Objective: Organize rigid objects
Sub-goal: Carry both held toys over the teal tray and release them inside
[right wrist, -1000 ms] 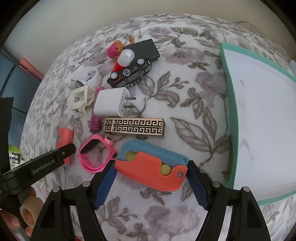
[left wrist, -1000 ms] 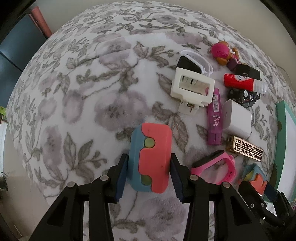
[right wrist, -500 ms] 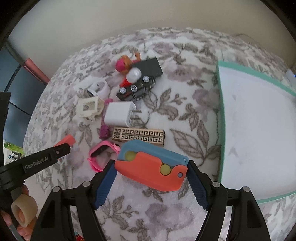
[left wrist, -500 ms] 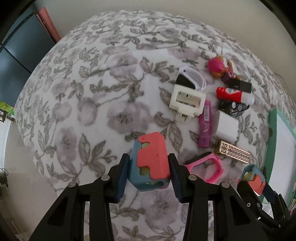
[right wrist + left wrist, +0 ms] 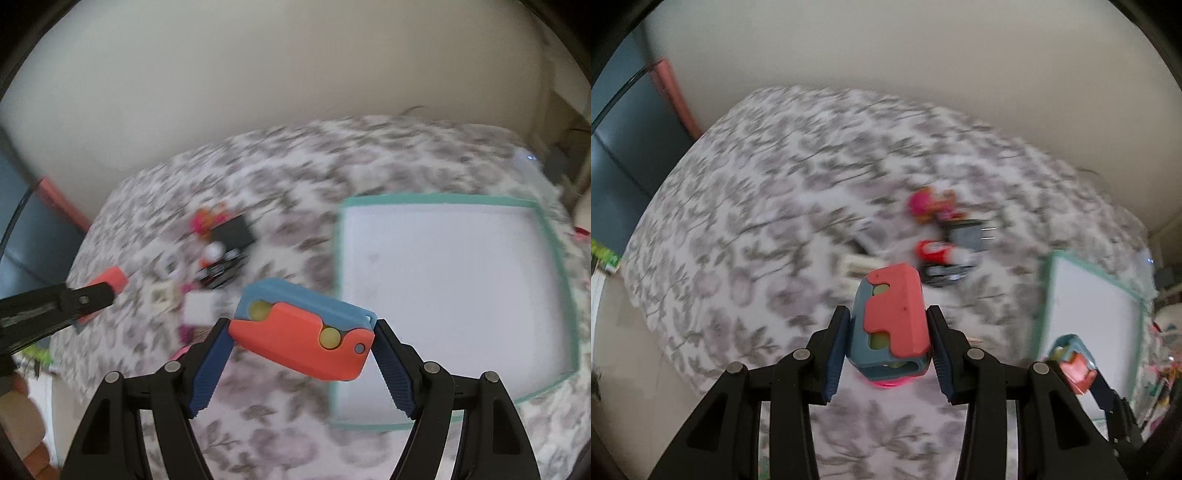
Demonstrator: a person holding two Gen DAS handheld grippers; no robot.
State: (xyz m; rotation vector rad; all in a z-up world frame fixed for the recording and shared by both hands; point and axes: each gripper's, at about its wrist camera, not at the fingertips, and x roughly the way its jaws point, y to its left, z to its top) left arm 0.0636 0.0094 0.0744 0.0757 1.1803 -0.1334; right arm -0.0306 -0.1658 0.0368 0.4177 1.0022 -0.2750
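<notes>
My left gripper (image 5: 888,341) is shut on a red-and-blue plastic toy (image 5: 892,319), held upright above the floral bedspread (image 5: 757,206). Across the jaws of my right gripper (image 5: 301,345), which is shut on it, lies a matching orange-and-blue toy (image 5: 301,338) with yellow dots. Both toys hang clear of the bed. The right gripper with its toy (image 5: 1071,363) shows at the lower right of the left wrist view. In the right wrist view the left gripper's finger and toy (image 5: 110,282) appear at the left. A white tray with a teal rim (image 5: 554,251) lies on the bed to the right.
A blurred cluster of small objects lies mid-bed: a pink doll (image 5: 927,205), a black charger (image 5: 967,234), a red tube (image 5: 936,251), a black toy car (image 5: 942,273), a white charger (image 5: 199,308) and a cream frame (image 5: 160,295). A beige wall rises behind the bed.
Both grippers have risen from the bed with their toys still held. The views tilted up, so the wall shows and the whole tray has come into the right wrist view.
</notes>
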